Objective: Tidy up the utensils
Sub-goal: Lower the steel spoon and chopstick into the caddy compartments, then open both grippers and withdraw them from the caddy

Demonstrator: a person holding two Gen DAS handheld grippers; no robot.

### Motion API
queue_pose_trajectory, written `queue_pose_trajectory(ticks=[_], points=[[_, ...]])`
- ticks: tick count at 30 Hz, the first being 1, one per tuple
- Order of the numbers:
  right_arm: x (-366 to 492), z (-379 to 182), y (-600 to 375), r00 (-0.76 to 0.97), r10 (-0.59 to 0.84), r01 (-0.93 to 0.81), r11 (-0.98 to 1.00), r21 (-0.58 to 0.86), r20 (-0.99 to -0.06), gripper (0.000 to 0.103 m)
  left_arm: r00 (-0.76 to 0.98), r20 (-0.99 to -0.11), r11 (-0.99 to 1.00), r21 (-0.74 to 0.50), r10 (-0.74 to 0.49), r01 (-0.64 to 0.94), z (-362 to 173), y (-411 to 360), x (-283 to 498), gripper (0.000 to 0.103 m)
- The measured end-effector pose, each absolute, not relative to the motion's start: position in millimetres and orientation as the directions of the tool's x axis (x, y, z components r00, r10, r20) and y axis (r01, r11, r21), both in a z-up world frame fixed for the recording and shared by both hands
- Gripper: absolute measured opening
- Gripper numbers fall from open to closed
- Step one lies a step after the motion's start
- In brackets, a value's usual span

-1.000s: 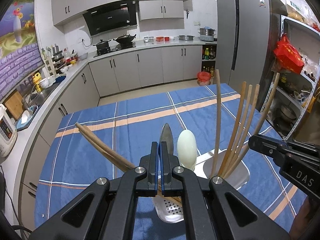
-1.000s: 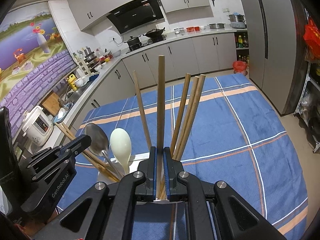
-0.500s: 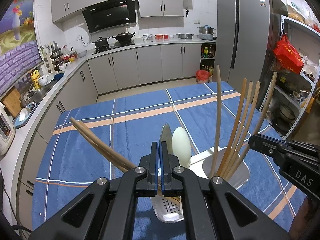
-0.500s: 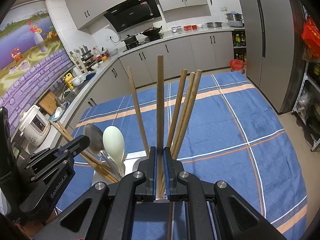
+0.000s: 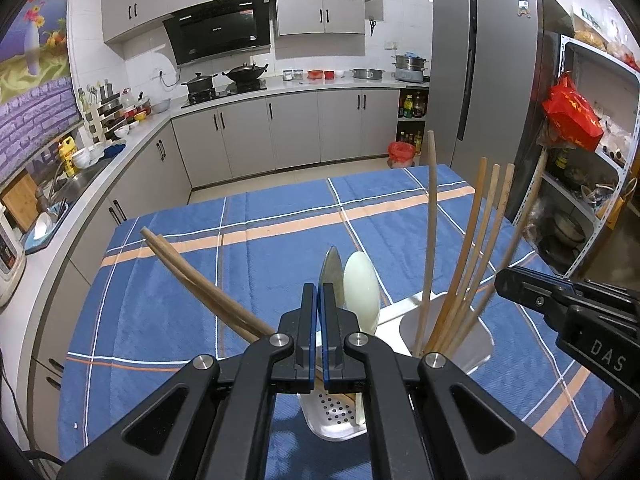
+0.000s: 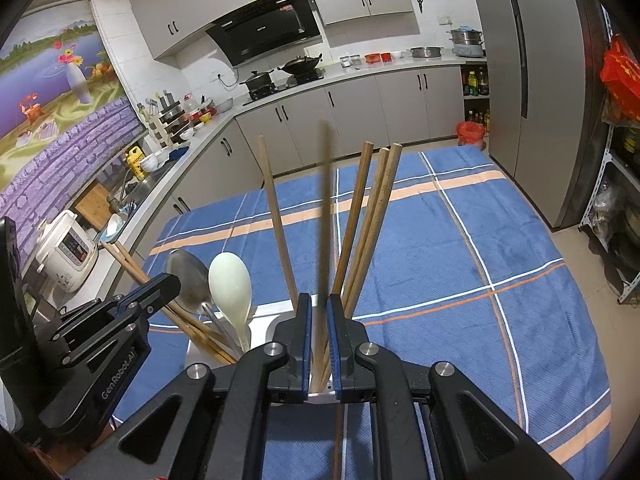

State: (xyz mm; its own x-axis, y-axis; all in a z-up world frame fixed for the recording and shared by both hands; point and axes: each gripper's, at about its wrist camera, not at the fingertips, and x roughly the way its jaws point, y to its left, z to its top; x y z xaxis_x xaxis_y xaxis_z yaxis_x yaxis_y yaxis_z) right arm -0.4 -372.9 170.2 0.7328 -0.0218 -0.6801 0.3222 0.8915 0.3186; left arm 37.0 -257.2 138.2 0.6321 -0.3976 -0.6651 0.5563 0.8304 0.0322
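Table's covered w/ a blue plaid cloth (image 5: 280,276), white and orange stripes crossing it. Only thing sitting directly on it afaict is a shiny stainless-steel utensil holder (image 5: 476,344) near the front edge, w/ two compartments side by side and a perforated bottom. Its base is partly hidden, so can't tell exactly how it sits. Rest of the cloth looks bare.

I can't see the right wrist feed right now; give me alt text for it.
The right gripper is opening around a blurred wooden chopstick that stands in a metal utensil holder with four other wooden chopsticks. Left of them, a steel spoon and a pale green spoon share another compartment, beside the left gripper, above a blue plaid tablecloth.
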Motion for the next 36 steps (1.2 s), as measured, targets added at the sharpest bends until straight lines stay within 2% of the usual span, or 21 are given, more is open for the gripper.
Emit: queue_pose_trajectory(ticks=[3, 7, 10, 11, 14, 15, 17, 21, 24, 26, 30, 36], points=[[-7, 176, -372, 0.743, -0.039, 0.331, 0.889, 0.316, -0.668, 0.04, 0.615, -0.671, 0.833, -0.008, -0.414, 0.553, 139, -252, 40, 0.002], [-21, 184, -374, 0.754, -0.076, 0.359, 0.879, 0.313, -0.653, 0.046, 0.602, -0.664, 0.832, -0.054, -0.443, 0.553, 143, -247, 40, 0.003], [-37, 189, -382, 0.761, -0.116, 0.402, 0.856, 0.324, -0.638, 0.056, 0.616, -0.639, 0.83, -0.064, -0.461, 0.554, 150, -243, 33, 0.011], [-43, 191, -385, 0.762, -0.13, 0.418, 0.847, 0.328, -0.634, 0.059, 0.62, -0.632, 0.829, -0.067, -0.466, 0.555, 153, -242, 30, 0.018], [-68, 193, -397, 0.762, -0.196, 0.483, 0.807, 0.339, -0.617, 0.072, 0.639, -0.606, 0.833, -0.073, -0.474, 0.549, 164, -238, 18, 0.045], [-77, 192, -401, 0.758, -0.221, 0.505, 0.794, 0.339, -0.614, 0.076, 0.646, -0.598, 0.834, -0.074, -0.476, 0.546, 167, -236, 15, 0.048], [-91, 189, -405, 0.747, -0.256, 0.543, 0.767, 0.341, -0.614, 0.077, 0.659, -0.587, 0.84, -0.069, -0.47, 0.538, 175, -233, 2, 0.049], [-124, 172, -412, 0.719, -0.273, 0.608, 0.692, 0.389, -0.639, 0.08, 0.671, -0.58, 0.851, -0.078, -0.462, 0.519, 188, -224, -27, 0.067], [-149, 152, -414, 0.693, -0.259, 0.641, 0.649, 0.411, -0.672, 0.08, 0.691, -0.569, 0.865, -0.072, -0.445, 0.497, 197, -217, -49, 0.074], [-163, 144, -410, 0.668, -0.284, 0.663, 0.648, 0.376, -0.688, 0.08, 0.705, -0.561, 0.871, -0.062, -0.434, 0.487, 203, -213, -66, 0.076], [-184, 126, -390, 0.572, -0.379, 0.711, 0.671, 0.21, -0.728, 0.082, 0.717, -0.563, 0.878, -0.03, -0.41, 0.478, 209, -209, -99, 0.077], [-211, 92, -364, 0.465, -0.43, 0.7, 0.714, 0.024, -0.774, 0.083, 0.731, -0.563, 0.887, -0.009, -0.386, 0.462, 214, -199, -137, 0.078]])
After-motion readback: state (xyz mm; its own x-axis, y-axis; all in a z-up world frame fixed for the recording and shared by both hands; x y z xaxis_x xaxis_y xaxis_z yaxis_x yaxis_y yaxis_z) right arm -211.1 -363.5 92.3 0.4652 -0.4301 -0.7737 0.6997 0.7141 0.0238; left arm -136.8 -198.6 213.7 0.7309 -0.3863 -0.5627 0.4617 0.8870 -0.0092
